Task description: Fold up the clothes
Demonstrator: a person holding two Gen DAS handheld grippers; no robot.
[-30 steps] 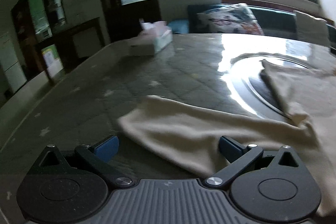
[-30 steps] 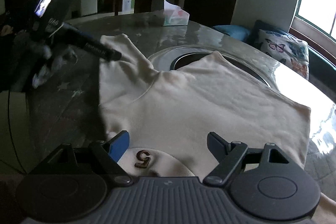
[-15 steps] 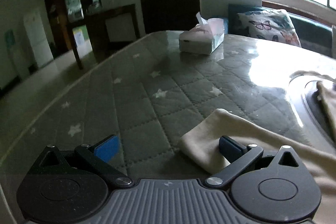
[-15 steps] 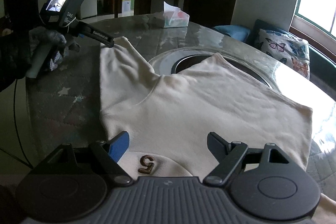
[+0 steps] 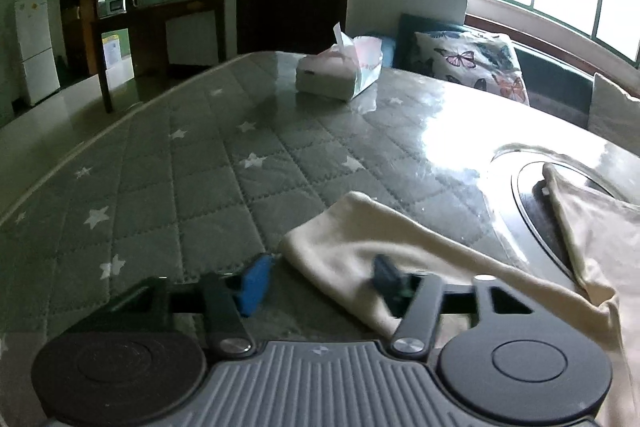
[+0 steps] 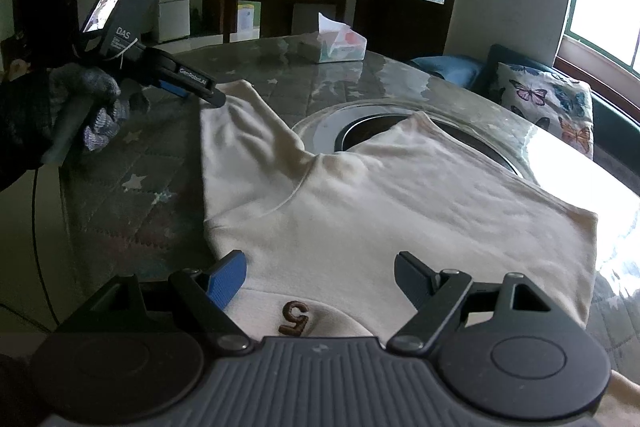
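— So, how far along is the folding?

— Barely begun, I'd judge. A cream long-sleeved knit top point(image 6: 400, 211) is lying spread flat on the grey-green quilted table cover with white stars point(image 5: 192, 187), its body partly over the round dark inset in the tabletop point(image 6: 360, 125). No fold is showing in it yet.

— And the left gripper point(image 5: 316, 279)?

— It is sitting at the end of the sleeve point(image 5: 360, 239) that is stretching toward eleven o'clock in the right wrist view. Its jaws have just been closing, with the cuff's corner lying between them; the right finger point(image 5: 386, 273) is resting on the cloth, the blue pad point(image 5: 254, 283) is standing just beside the edge. They are not pinching yet, as far as I can tell.

— The right gripper point(image 6: 320, 277)?

— It is hovering wide apart and empty over the collar, where a small brown embroidered figure point(image 6: 294, 317) is showing at six o'clock.

— What's left, then?

— Nearly everything: both sleeves are lying unfolded, and the body is waiting too. A white tissue box point(image 5: 340, 75) is standing well apart at twelve o'clock, out of the way.
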